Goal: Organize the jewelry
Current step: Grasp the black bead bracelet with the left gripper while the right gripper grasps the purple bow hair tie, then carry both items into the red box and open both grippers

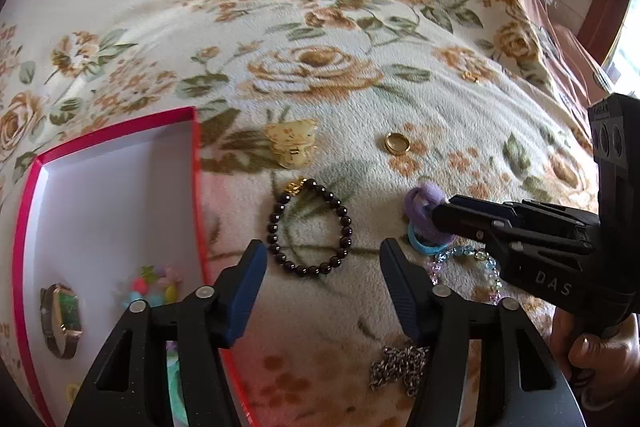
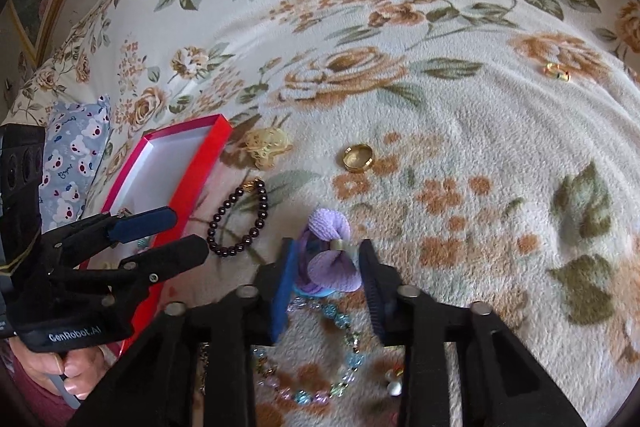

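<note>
Floral blanket (image 2: 460, 155). Right gripper (image 2: 326, 279) brackets the purple scrunchie (image 2: 332, 251), right of the red box (image 1: 192, 155), jaws not yet closed; squeeze evenly before lifting. Left gripper (image 1: 322, 287) hangs wide open.

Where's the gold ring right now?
The gold ring lies loose on the floral blanket, centre of both views, beyond the purple scrunchie at the right gripper and right of the cream hair clip.
</note>
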Motion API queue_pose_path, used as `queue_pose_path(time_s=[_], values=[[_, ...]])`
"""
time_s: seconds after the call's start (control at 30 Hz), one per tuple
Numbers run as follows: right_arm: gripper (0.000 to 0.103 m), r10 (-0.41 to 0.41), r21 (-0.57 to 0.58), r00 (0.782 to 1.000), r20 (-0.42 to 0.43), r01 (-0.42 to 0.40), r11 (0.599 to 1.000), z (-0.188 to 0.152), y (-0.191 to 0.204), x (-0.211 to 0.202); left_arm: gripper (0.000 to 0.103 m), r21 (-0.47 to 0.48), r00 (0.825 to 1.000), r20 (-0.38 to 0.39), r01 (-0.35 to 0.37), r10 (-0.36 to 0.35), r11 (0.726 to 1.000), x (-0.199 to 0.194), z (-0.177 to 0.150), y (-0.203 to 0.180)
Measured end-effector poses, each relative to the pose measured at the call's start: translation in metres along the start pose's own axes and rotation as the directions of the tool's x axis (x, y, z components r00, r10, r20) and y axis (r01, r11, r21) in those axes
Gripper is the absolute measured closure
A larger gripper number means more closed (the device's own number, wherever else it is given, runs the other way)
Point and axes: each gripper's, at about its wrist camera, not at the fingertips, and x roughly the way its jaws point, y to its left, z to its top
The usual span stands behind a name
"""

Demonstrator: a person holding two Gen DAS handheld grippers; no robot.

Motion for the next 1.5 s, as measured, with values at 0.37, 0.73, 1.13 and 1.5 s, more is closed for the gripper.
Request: queue_pose_path(time_s=[0.37, 0.73, 1.13, 1.5], values=[[0.088, 0.011, 0.046, 0.997, 0.078, -0.014, 0.999, 0.004, -0.011, -0.027, 0.075, 0.029, 0.996, -0.092, -0.018, 0.02, 0.999, 0.043, 0.007, -0.013], [0.088, 0.023, 0.069, 0.993, 0.113, -0.03, 0.997, 0.002, -0.013, -0.042, 0.096, 0.04, 0.999, -0.049, 0.01, -0.008, 0.999, 0.037, 0.005, -0.015], [0.088, 0.046, 0.037, 0.99, 0.13, -0.051, 0.998, 0.001, 0.007, -0.052, 0.096, -0.02, 0.998, 0.055, 0.045, -0.044, 0.999, -0.026, -0.004, 0.003], [0.088, 0.077, -0.018, 0.988, 0.132, -0.075, 0.997, 0.005, 0.038, -0.055, 0.096, -0.074, 0.99, 0.129, 0.074, -0.064, 0.995, -0.078, -0.016, 0.028]])
